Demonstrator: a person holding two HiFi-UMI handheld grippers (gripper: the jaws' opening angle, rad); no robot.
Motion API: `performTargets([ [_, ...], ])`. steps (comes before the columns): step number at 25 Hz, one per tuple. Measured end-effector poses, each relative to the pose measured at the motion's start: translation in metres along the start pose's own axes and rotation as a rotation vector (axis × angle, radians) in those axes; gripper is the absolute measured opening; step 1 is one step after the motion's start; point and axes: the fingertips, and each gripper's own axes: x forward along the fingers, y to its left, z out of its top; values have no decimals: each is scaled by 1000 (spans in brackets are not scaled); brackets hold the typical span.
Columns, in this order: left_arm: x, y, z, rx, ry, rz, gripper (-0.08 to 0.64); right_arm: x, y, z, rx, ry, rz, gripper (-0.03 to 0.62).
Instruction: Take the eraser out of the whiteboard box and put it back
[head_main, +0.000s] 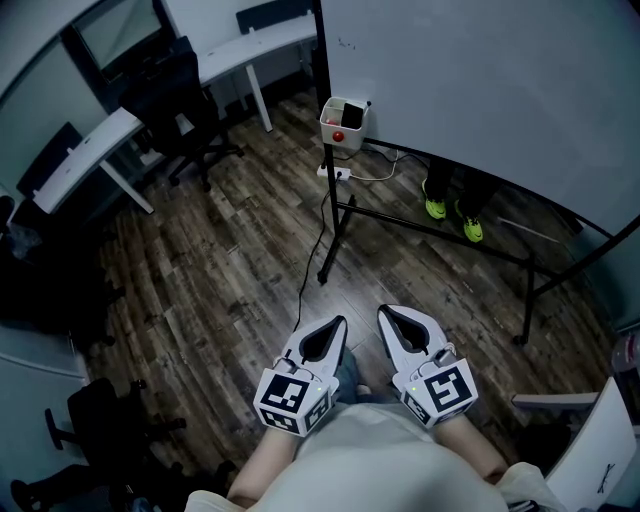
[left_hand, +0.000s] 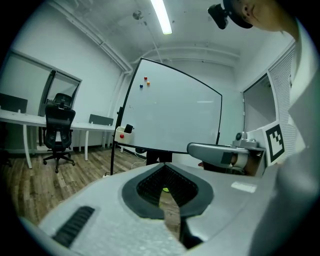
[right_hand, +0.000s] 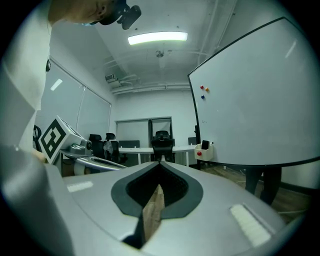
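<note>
The white whiteboard box (head_main: 343, 124) hangs at the lower left corner of the whiteboard (head_main: 480, 90), far ahead of me. A dark eraser (head_main: 352, 113) stands in it beside a red round thing. The left gripper view shows the box (left_hand: 121, 134) small at the board's left edge; the right gripper view shows it (right_hand: 204, 150) at the middle right. Both grippers are held low, close to my body and side by side. My left gripper (head_main: 339, 322) and my right gripper (head_main: 384, 312) are both shut with nothing in them, well short of the box.
The whiteboard stands on a black frame with floor bars (head_main: 430, 228). A person's feet in yellow-green shoes (head_main: 450, 215) show behind it. A power strip (head_main: 335, 172) and its cable lie on the wood floor. Black office chairs (head_main: 185, 110) and white desks (head_main: 250, 50) stand at the left.
</note>
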Motion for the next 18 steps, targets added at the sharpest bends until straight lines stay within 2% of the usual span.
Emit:
performTargets([
  [18, 66, 61, 28, -2, 3, -26, 5, 74, -48, 11, -2, 12, -9, 5],
])
